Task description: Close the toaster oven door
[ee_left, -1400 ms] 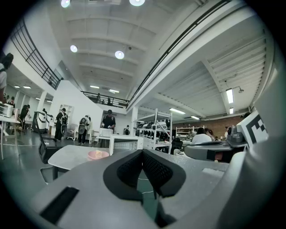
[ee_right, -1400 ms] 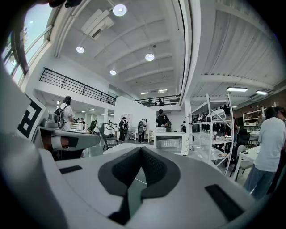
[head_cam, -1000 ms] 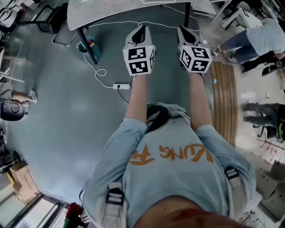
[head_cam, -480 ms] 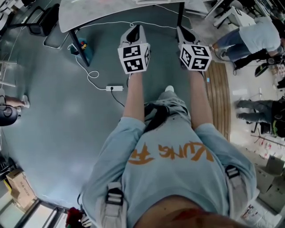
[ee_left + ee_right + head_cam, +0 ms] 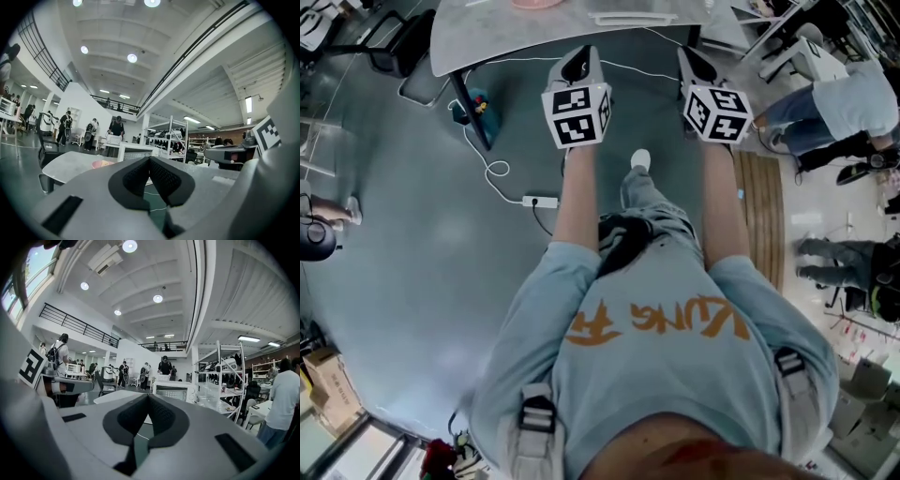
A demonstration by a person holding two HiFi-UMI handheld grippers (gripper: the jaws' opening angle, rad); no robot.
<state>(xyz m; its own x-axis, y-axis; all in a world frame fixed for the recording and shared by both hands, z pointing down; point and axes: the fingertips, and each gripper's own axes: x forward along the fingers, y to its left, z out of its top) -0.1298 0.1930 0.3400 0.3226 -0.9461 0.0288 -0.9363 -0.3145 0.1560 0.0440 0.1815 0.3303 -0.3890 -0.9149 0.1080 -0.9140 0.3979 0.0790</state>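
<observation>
A white toaster oven [image 5: 172, 391] stands on a grey table [image 5: 487, 36] ahead of me; it also shows in the left gripper view as a white toaster oven [image 5: 135, 151]. At the top edge of the head view a pale flat part [image 5: 634, 17] lies on the table; I cannot tell if it is the oven's door. My left gripper [image 5: 577, 62] and right gripper [image 5: 694, 62] are held out side by side over the floor, short of the table. Both are shut with nothing between the jaws, as the left gripper [image 5: 150, 159] and right gripper [image 5: 148, 396] views show.
A white power strip [image 5: 538, 201] and its cable lie on the floor left of my legs. A blue object [image 5: 481, 105] sits by the table leg. People [image 5: 848, 98] stand at the right beside a wooden strip [image 5: 767, 216]. A pink plate [image 5: 534, 4] lies on the table.
The person has stepped forward, so the table has come further into view at the top. Both grippers stay shut and held out ahead, now closer to the table edge.
</observation>
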